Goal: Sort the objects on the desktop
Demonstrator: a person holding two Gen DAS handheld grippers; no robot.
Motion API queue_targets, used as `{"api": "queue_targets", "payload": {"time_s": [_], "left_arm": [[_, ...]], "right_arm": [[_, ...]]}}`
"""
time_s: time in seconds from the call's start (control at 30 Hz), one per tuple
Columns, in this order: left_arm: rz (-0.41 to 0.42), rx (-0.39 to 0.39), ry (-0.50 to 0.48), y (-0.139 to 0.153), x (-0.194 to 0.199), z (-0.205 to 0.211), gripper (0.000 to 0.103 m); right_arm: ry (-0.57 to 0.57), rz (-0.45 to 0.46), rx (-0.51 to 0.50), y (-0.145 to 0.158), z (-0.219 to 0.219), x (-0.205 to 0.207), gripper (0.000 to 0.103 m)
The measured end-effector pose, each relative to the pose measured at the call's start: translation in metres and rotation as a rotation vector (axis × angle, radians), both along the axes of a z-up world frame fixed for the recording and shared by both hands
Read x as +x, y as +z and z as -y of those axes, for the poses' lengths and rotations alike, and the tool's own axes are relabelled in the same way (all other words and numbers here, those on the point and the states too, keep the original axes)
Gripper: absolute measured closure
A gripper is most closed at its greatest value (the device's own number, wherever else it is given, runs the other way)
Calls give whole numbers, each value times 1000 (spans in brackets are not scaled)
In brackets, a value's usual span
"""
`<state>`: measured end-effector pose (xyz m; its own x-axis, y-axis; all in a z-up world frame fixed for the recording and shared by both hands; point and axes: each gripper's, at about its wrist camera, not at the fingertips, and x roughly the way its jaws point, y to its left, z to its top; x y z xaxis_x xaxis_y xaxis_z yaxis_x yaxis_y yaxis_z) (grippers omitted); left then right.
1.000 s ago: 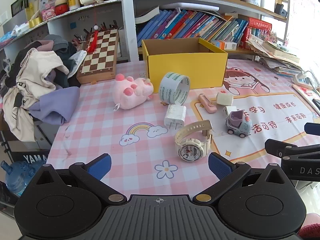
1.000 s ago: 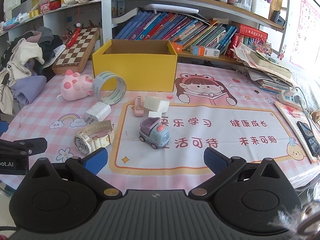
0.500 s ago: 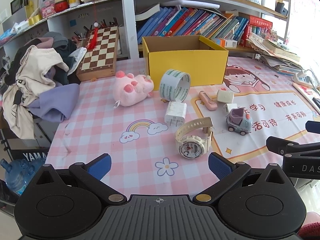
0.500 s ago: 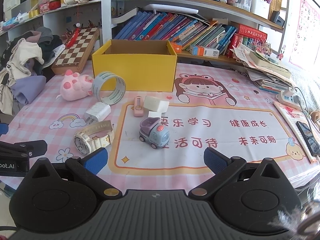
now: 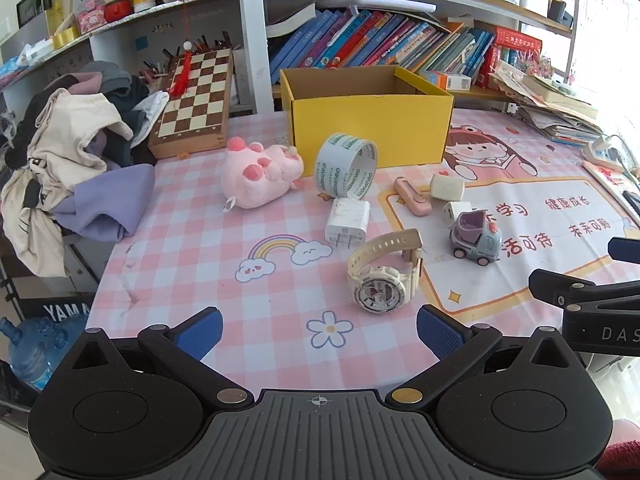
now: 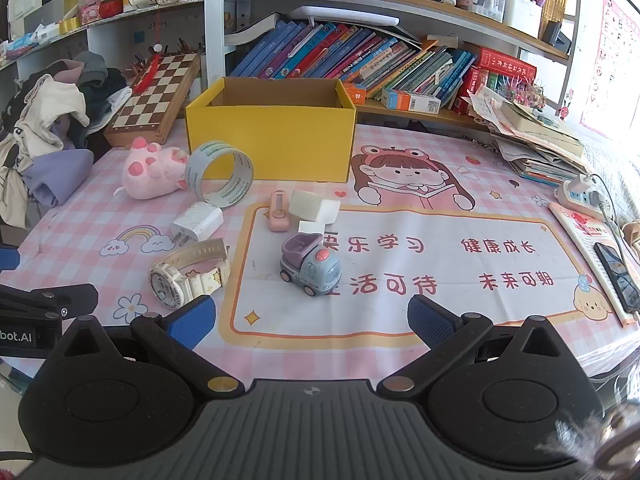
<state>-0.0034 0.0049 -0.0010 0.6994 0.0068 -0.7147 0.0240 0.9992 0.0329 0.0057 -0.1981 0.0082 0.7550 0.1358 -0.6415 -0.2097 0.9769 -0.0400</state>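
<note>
A yellow cardboard box (image 5: 370, 120) (image 6: 270, 136) stands open-topped at the back of the table. In front of it lie a pink plush toy (image 5: 260, 174) (image 6: 152, 172), a tape roll (image 5: 346, 166) (image 6: 218, 178) on edge, a white charger (image 5: 347, 222) (image 6: 197, 222), a cream watch (image 5: 384, 280) (image 6: 188, 274), a pink clip (image 5: 412, 196) (image 6: 279, 212), white erasers (image 5: 447, 188) (image 6: 314, 206) and a toy truck (image 5: 476, 236) (image 6: 311, 264). My left gripper (image 5: 319, 330) is open near the table's front edge, just short of the watch. My right gripper (image 6: 312, 318) is open too, in front of the truck.
A chessboard (image 5: 196, 100) leans at the back left beside a pile of clothes (image 5: 72, 156). Bookshelves (image 6: 360, 60) run behind the box. Stacked papers (image 6: 536, 136), a power strip (image 6: 580, 194) and a phone (image 6: 618, 276) sit along the right side. A water bottle (image 5: 32, 344) stands below the left edge.
The left gripper has drawn back and risen slightly, so the objects sit a little farther away. The right gripper has barely moved. Both stay open.
</note>
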Motion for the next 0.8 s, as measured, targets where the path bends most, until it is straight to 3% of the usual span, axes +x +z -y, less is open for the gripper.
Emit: {"api": "queue_targets", "payload": {"time_s": [0.8], "left_arm": [[-4,-2,-1,-2,2,-3,0]], "right_arm": [[-2,-4,-5,0,-1,3,0]]}}
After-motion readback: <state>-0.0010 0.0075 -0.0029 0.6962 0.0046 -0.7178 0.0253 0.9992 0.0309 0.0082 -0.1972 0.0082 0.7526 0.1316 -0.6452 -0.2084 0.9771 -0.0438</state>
